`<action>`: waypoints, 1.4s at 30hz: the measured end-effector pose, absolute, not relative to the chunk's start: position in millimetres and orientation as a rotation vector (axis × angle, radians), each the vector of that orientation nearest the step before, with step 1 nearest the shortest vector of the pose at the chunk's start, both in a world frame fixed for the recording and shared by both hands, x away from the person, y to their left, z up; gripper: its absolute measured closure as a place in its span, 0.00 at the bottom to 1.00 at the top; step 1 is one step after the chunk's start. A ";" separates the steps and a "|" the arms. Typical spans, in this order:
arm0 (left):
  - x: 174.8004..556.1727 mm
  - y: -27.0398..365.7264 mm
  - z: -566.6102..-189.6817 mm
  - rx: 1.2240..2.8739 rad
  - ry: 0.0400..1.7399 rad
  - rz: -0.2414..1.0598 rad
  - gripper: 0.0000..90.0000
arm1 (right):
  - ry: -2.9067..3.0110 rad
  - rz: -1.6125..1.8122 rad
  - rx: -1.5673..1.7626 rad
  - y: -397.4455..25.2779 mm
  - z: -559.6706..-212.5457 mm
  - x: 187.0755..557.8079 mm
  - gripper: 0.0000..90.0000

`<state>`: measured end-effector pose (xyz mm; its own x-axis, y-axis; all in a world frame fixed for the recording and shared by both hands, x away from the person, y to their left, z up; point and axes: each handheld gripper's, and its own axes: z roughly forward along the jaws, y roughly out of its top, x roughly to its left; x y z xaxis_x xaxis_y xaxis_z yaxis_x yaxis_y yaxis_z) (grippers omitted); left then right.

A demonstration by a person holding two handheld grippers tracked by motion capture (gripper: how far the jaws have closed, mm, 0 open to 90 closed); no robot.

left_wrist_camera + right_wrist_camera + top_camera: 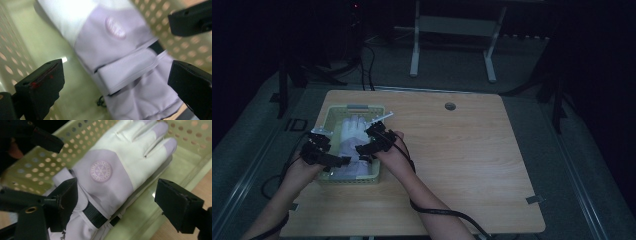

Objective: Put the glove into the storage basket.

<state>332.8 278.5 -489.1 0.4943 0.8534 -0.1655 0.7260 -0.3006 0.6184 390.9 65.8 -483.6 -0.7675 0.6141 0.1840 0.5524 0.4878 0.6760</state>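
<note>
left side of the high view: pale green perforated basket (331, 114) set on the left part of the wooden table (462, 160), near the table's left edge. inside the basket: a white and lilac glove (351, 132), lying flat on the basket floor, fingers pointing away from the person, cuff end toward the person.

left gripper (343, 161) positioned at the near left corner of the basket, held by the left hand (304, 167), tips over the cuff end of the glove. in the left gripper view: jaws spread wide, one at each side of the frame, nothing clamped between them; lilac cuff folds (130, 72) and a round badge (115, 28) visible between and beyond the jaws; perforated basket wall (10, 62) at the left.

right gripper (363, 148) positioned just right of the left one, over the near right part of the basket, held by the right hand (394, 152). in the right gripper view: jaws spread wide, straddling the wrist area of the glove (112, 177) without contact that can be confirmed; round pink badge (100, 170) on the back of the glove; black strap (95, 215) across the cuff; basket rim (150, 220) and table surface at lower right.

right half of the table: bare wood with a round cable grommet (450, 106) near the far edge.
</note>
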 end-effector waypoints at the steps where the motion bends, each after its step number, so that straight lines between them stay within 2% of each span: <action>1: 331.5 278.4 -487.1 2.084 1.278 0.267 0.01 | 2.629 1.165 1.018 63.2 -479.8 389.5 0.20; 6: 321.4 269.0 -477.7 2.003 1.222 0.318 0.01 | 2.610 1.181 0.967 54.8 -471.2 386.2 0.20; 10: 317.0 255.7 -473.3 1.981 1.190 0.303 0.01 | 2.609 1.169 0.927 45.2 -467.8 383.8 0.19; 26: 310.5 207.6 -467.3 1.982 1.091 0.292 0.01 | 2.559 1.150 0.951 -10.3 -463.7 385.4 0.19; 42: 299.5 136.1 -463.4 2.027 0.920 0.242 0.01 | 2.497 1.150 1.000 -84.1 -469.7 378.4 0.19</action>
